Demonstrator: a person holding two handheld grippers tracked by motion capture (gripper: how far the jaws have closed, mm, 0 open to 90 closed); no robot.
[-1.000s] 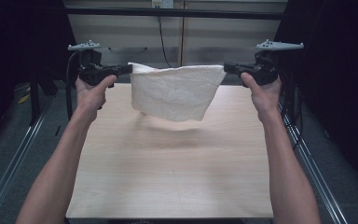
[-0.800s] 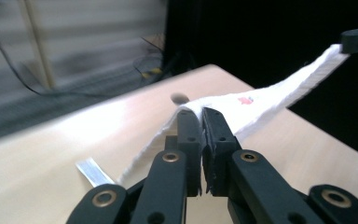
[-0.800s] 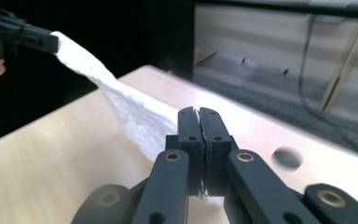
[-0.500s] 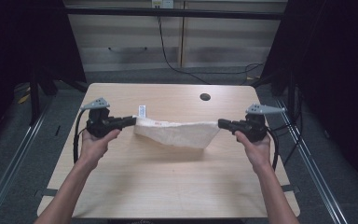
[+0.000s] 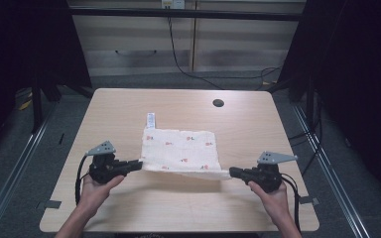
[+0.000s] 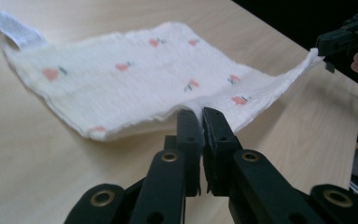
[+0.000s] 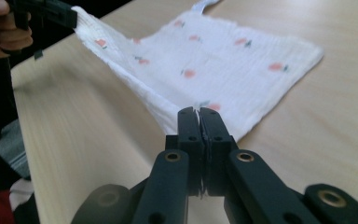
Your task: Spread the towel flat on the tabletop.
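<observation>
1. The cloth [image 5: 181,151] is being laid on the counter [image 5: 129,109], near edge lifted.
2. Its near corners are being pinched by the left gripper [image 5: 138,165] and right gripper [image 5: 232,172], fingers closed.
3. Being soft, light and limp, it is best gripped at corners.

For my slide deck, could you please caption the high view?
Both tools, left and right, pinch the white cloth's near corners over the table.

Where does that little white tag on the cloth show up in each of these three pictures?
High view: the tag sticks up from the far left corner of the cloth, near the picture's middle.
Left gripper view: the tag lies at the top left.
Right gripper view: the tag peeks in at the top edge, just right of centre.
Shared landmark: the cloth's small red prints.
</observation>
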